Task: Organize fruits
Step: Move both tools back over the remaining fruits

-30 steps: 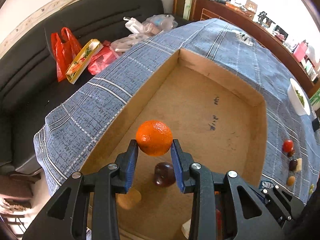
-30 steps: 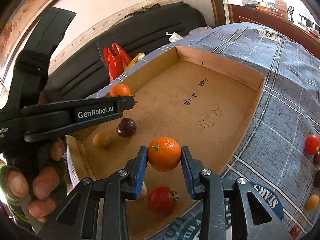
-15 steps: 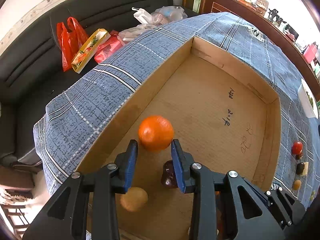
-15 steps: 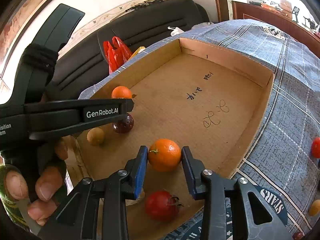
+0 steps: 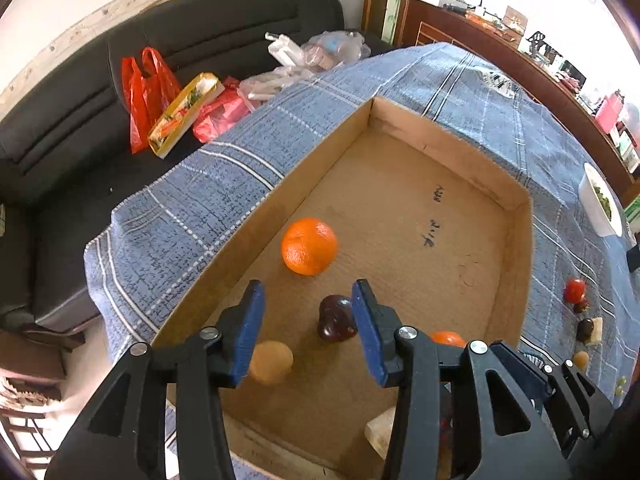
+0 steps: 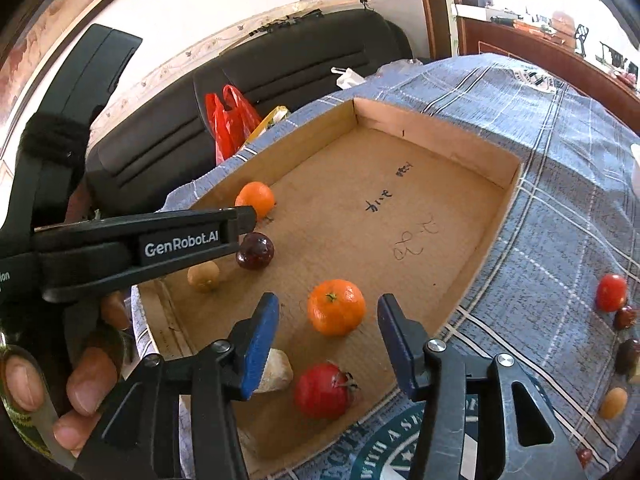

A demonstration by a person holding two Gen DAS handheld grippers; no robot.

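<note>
Both grippers, left point(image 5: 308, 320) & right point(image 6: 328, 332), just opened, oranges point(image 6: 336, 306) released in box point(image 6: 440, 148); lift straight, don't nudge fruit at frame centre.

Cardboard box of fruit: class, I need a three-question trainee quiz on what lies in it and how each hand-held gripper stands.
1. True or false: the right hand-held gripper grips an orange.
2. Which fruit lies nearest the cardboard box wall by the sofa? A tomato B orange C plum
3. Is the left hand-held gripper open or shut?

Key: 1 false, jaws just opened, fruit loose between them; 2 B; 3 open.
</note>
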